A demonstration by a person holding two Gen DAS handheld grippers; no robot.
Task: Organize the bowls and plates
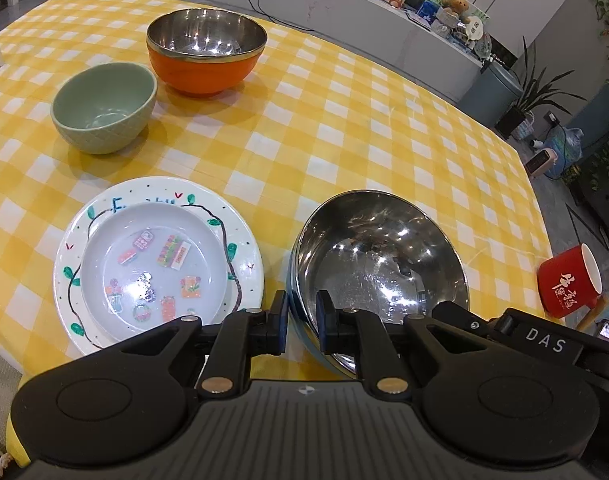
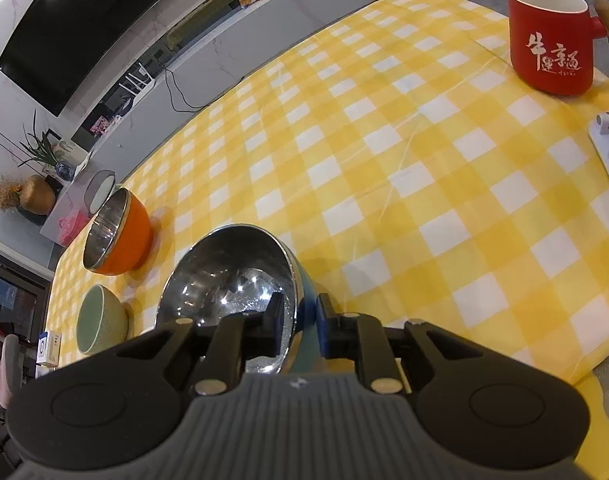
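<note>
We see both tools pinching the blue-sided steel bowl [image 1: 380,276]: left tool [image 1: 301,322] on its near-left rim, right tool [image 2: 300,324] on the opposite rim.

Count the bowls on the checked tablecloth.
3: an orange bowl at the far side, a green bowl beside it, and a blue steel-lined bowl gripped by both claws. None seem hidden.

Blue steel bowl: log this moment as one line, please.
left gripper: on blue steel bowl rim | right gripper: same bowl's rim | bowl: tilted | orange bowl, green bowl: untouched
</note>
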